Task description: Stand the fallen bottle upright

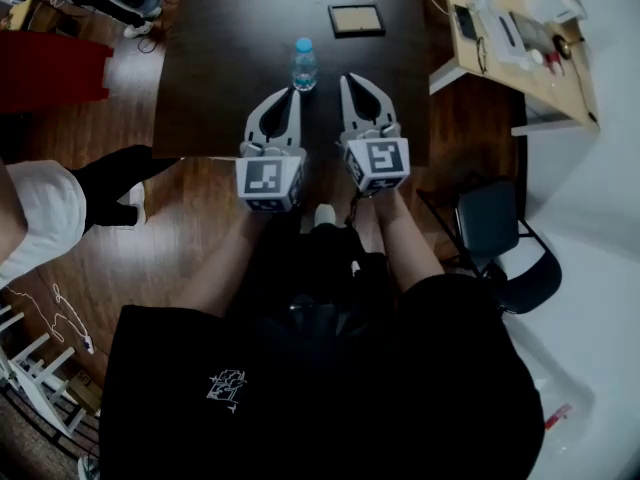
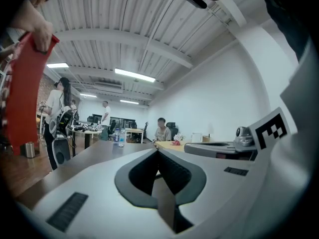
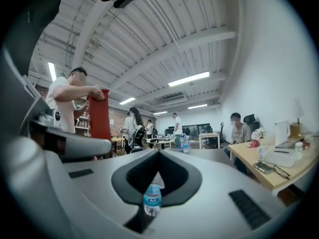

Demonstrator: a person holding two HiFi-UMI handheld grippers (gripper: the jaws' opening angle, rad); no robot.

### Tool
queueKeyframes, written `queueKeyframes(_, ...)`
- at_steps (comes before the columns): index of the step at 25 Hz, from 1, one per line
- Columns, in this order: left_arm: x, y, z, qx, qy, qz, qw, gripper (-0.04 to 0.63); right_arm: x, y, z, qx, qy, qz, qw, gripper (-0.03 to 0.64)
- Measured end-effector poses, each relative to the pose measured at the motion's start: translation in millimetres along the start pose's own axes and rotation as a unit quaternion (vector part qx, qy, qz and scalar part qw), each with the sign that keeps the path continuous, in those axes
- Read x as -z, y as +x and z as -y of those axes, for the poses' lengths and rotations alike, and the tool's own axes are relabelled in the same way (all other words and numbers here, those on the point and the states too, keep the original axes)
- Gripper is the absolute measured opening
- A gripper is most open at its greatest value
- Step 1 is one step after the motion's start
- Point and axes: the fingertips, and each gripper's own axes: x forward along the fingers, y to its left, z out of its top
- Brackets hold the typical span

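A clear water bottle (image 1: 304, 65) with a blue cap and label stands upright on the dark table (image 1: 220, 58). It sits just beyond the tips of both grippers, touching neither. My left gripper (image 1: 293, 92) lies to its near left and my right gripper (image 1: 347, 78) to its near right, side by side, both pointing along the table. In the right gripper view the bottle (image 3: 152, 198) shows through the hollow below the meeting tips of the right gripper (image 3: 158, 152), which is shut and holds nothing. The left gripper (image 2: 158, 151) is shut too, with nothing in it.
A dark framed plate (image 1: 356, 20) lies on the table beyond the bottle. A cluttered wooden desk (image 1: 520, 48) stands at the upper right, a black chair (image 1: 492, 220) at the right. A person in white (image 1: 40, 213) stands at the left, holding a red panel (image 3: 99, 114).
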Motion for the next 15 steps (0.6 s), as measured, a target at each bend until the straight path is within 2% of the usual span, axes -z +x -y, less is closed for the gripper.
queueKeyframes(8,-6.1,-41.1,55.6,-0.004,0.015,0.002,0.9999,0.0,-9.9,-93.5,7.7,-0.014,-0.012,-0.009,1.0,0.011)
queueKeyframes(10,-6.4,-52.0,64.1,-0.008,0.023,0.001,0.9997,0.0,-16.8,-107.2,6.9,-0.019,-0.005,-0.004,1.0,0.012)
queueKeyframes(15,-2.5,-80.9,68.4,-0.024,0.015,-0.005,0.9996,0.0,-14.1,-139.4,5.9,-0.017,0.025,-0.002,1.0,0.014)
